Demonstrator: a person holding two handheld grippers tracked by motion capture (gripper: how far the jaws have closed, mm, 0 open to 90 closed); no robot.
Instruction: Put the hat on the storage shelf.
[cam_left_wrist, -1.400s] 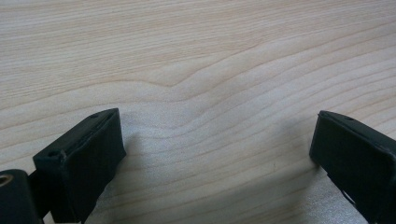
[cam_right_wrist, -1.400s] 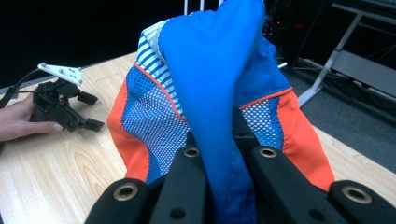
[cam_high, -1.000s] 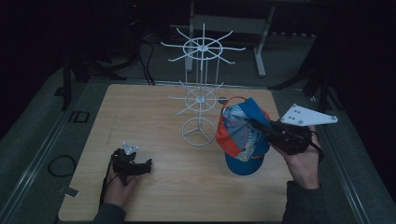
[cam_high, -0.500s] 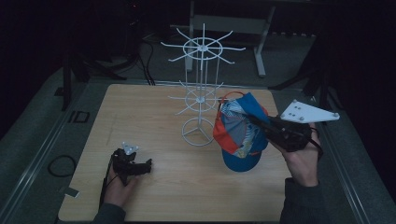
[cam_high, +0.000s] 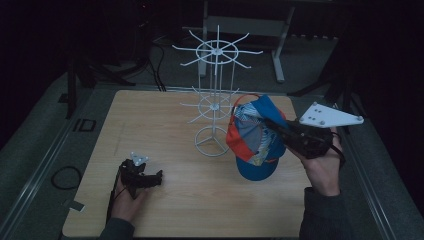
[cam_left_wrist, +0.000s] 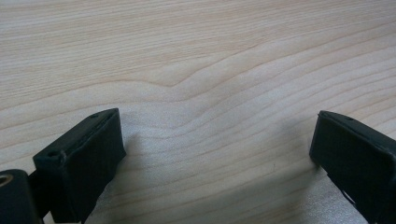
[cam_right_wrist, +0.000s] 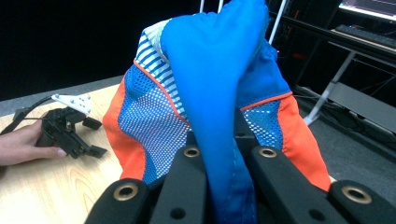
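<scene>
A blue, orange and striped mesh cap (cam_high: 252, 137) hangs in the air just right of the white wire rack (cam_high: 216, 95), its top near the rack's lower ring of hooks. My right gripper (cam_high: 272, 125) is shut on the cap; in the right gripper view the blue brim (cam_right_wrist: 219, 107) is pinched between the jaws. My left gripper (cam_high: 155, 176) rests low on the wooden table (cam_high: 150, 120) at the front left, held by a hand, and it also shows in the right gripper view (cam_right_wrist: 91, 137). Its jaws stand wide apart over bare wood (cam_left_wrist: 215, 140).
The rack has two tiers of radiating hooks and a round wire base (cam_high: 212, 141). A cable loop (cam_high: 65, 176) lies off the table's left edge. Dark frames and a table leg (cam_high: 277, 55) stand beyond the far edge.
The right gripper has lifted the cap a little and shifted it left, closer to the rack's lower hooks. The left gripper has stayed where it was.
</scene>
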